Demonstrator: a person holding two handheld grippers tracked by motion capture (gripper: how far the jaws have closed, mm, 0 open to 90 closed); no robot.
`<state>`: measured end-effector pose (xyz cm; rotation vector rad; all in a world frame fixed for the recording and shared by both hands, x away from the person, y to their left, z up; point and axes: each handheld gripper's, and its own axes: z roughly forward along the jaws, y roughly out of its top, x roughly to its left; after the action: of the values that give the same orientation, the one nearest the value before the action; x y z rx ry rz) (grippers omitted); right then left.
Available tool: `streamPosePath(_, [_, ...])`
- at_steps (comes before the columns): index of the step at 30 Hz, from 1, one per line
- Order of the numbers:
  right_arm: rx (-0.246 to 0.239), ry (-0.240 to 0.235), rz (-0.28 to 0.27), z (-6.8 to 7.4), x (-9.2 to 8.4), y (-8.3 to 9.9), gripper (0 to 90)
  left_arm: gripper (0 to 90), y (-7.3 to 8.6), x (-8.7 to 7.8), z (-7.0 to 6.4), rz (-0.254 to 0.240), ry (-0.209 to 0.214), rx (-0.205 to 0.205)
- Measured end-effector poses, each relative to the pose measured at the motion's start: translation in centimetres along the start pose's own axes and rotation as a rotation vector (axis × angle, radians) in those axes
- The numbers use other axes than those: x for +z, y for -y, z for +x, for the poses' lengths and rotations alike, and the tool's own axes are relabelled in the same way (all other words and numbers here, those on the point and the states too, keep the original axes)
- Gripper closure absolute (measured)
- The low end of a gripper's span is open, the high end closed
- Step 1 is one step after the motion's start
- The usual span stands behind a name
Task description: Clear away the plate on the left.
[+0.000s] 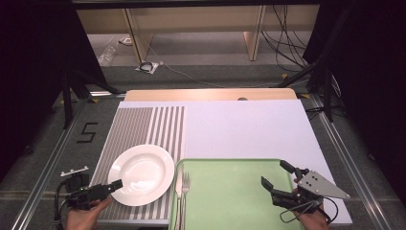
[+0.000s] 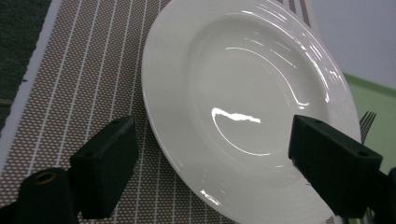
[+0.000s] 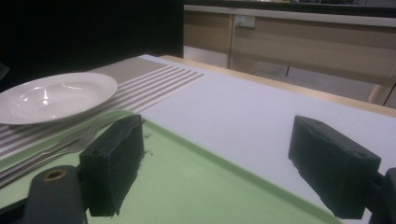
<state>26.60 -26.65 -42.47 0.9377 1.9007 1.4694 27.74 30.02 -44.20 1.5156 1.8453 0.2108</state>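
Grey floor frames a white surface [image 1: 249,124]; the plate [image 1: 141,175] lies lower left on a striped mat [image 1: 143,127]. Left gripper [image 2: 212,163] straddles its rim, fingers released — a careless squeeze could tip it onto the fork [image 1: 185,191]; right gripper [image 1: 279,175] gapes too.

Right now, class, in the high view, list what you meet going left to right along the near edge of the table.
Left gripper → white plate → fork at the left edge of the green tray → right gripper.
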Motion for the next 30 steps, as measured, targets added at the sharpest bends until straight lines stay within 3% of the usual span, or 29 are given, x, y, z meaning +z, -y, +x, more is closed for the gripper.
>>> streamPosePath(7, [0.001,0.001,0.003,0.1,0.0,0.0,18.9,16.9,1.0,-0.1,0.9,-0.009,0.055,-0.136])
streamPosePath(15, [-0.001,-0.002,0.001,0.1,0.0,0.0,18.9,16.8,1.7,0.4,1.0,0.029,0.064,-0.181])
streamPosePath(22, [0.000,0.000,0.002,0.1,0.0,0.0,18.9,17.0,2.6,0.8,1.3,0.034,0.124,-0.282])
streamPosePath(30, [0.002,-0.002,0.002,0.2,0.1,0.0,18.9,17.8,3.4,1.0,1.6,0.008,0.180,-0.395])
